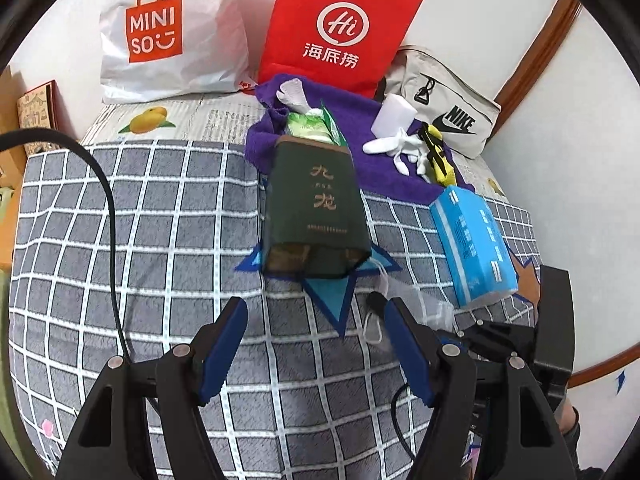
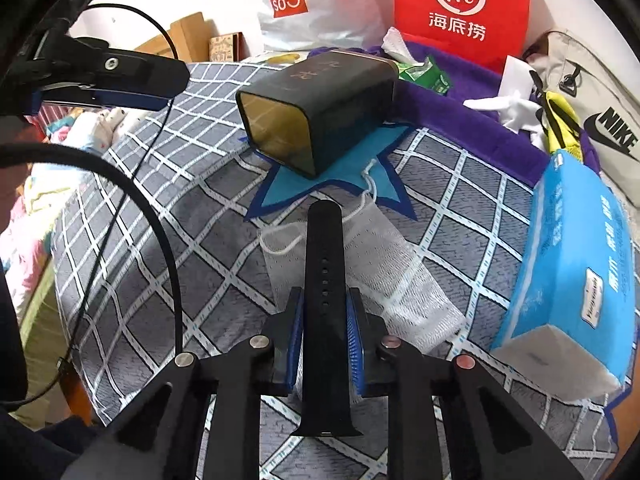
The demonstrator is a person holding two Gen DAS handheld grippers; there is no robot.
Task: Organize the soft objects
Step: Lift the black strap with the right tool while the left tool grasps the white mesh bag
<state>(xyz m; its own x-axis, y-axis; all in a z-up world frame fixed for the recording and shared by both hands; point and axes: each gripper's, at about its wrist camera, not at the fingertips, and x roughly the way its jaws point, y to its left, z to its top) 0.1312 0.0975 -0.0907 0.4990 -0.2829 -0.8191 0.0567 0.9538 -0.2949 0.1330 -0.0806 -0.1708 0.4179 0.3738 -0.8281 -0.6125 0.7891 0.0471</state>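
Observation:
A dark green box (image 1: 316, 208) lies on its side on a blue star mat (image 1: 332, 292), its open end towards me; it also shows in the right wrist view (image 2: 320, 108). My left gripper (image 1: 312, 312) is open and empty, just in front of the box. My right gripper (image 2: 324, 312) is shut on a black watch strap (image 2: 324, 276) and holds it above a white mesh pouch (image 2: 384, 276). The strap points towards the box. A blue tissue pack (image 2: 576, 272) lies to the right.
A purple towel (image 1: 384, 168) behind the box carries a green wipes pack (image 1: 316, 124), a white sponge (image 1: 394, 114), white gloves (image 1: 396, 148) and a yellow-black item (image 1: 438, 152). Miniso bag (image 1: 168, 32), red bag (image 1: 340, 28) and Nike pouch (image 1: 448, 108) line the wall.

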